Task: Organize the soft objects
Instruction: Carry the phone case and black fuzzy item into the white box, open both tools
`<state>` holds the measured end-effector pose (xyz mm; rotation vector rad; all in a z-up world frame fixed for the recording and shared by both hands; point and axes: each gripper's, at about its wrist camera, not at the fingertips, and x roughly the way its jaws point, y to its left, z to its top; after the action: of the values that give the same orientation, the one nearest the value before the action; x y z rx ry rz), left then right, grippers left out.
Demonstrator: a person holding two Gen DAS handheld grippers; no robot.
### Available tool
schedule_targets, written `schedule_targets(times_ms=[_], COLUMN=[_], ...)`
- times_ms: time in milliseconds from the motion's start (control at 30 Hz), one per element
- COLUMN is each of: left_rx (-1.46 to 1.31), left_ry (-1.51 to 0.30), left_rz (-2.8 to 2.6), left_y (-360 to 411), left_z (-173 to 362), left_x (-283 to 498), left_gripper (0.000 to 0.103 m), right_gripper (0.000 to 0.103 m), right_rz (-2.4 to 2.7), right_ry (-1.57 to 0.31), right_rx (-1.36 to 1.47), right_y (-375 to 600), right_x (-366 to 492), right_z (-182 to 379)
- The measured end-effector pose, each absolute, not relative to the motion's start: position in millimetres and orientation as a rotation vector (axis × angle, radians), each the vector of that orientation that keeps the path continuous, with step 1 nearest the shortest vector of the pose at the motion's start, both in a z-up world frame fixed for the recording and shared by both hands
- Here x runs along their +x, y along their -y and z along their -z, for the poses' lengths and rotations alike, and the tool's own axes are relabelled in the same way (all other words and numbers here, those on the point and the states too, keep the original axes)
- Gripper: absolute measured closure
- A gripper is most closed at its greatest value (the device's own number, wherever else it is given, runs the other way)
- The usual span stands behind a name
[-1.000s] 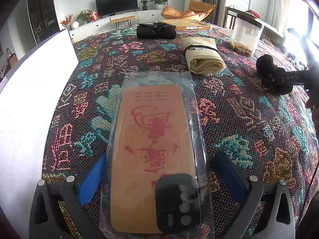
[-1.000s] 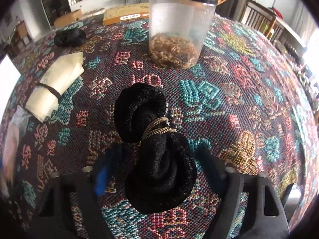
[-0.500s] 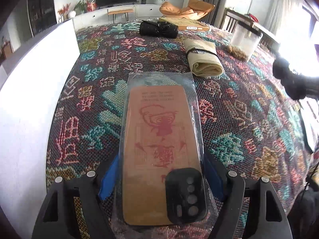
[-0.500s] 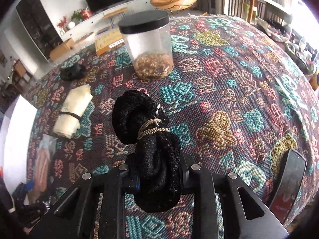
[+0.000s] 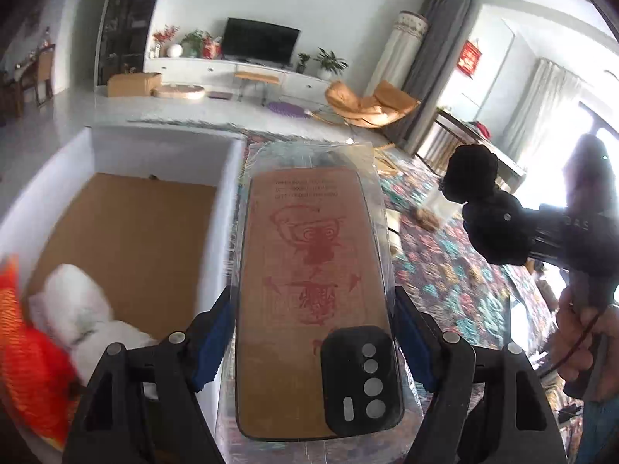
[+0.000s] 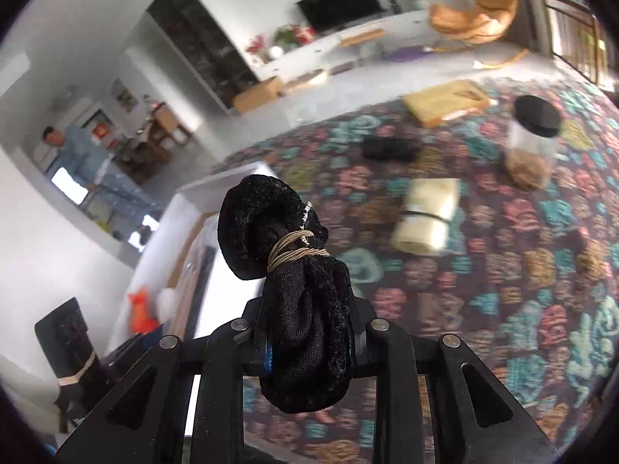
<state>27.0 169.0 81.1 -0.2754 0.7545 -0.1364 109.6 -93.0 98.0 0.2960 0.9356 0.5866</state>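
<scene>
Bench (image 6: 503, 309) under patterned cloth, white box (image 5: 228, 201) at its left edge, bare cardboard floor open beyond white and orange soft items (image 5: 77, 317). Left gripper (image 5: 313, 332) raised beside box wall, tilted downward, jaws clamped on bagged phone case (image 5: 309, 290), tan with red print. Right gripper (image 6: 309, 344) lifted above bench, jaws closed tight on black cloth bundle (image 6: 294, 270), banded with tan elastic.
</scene>
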Motion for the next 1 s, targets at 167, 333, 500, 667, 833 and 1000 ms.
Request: schedule_targets(times_ms=[167,333,500,667,833,1000], left_rx=[-0.169,-0.136,-0.186,-0.207,-0.206,-0.197], left_ry=[-0.831,-0.910,-0.823,-0.795,-0.793,-0.807], left_rz=[-0.196,-0.428,-0.456,-0.412,-0.371,-0.336], left_y=[-256.1,-305.3,-314.8,-314.2,-300.3,-282.0], left_z=[-69.1,-34.3,-42.7,-46.9,-52.4,-54.7], left_x=[6.9,-15.1,-24.4,-37.1,-33.5,-22.7], left_gripper=[0.010,0.000,0.000,0.000,0.000,0.000], right_gripper=[0.065,0.018,0.017,0.017,0.017,0.017], right_rz=[-0.876,-0.926,-0.716,-0.347,-0.090,-0.019], right_ry=[-0.992,-1.073,-0.904,-0.837,-0.887,-0.918], right_rx=[0.317,0.208,0.052,-0.068,-0.041,0.062], right_y=[-40.8,-119.0,-62.4,30.1,114.8,151.1], right_x=[84.9,73.6,77.4,87.7,92.6,91.5], right_z=[-95.2,-42.0,-19.2,20.4,64.5,73.7])
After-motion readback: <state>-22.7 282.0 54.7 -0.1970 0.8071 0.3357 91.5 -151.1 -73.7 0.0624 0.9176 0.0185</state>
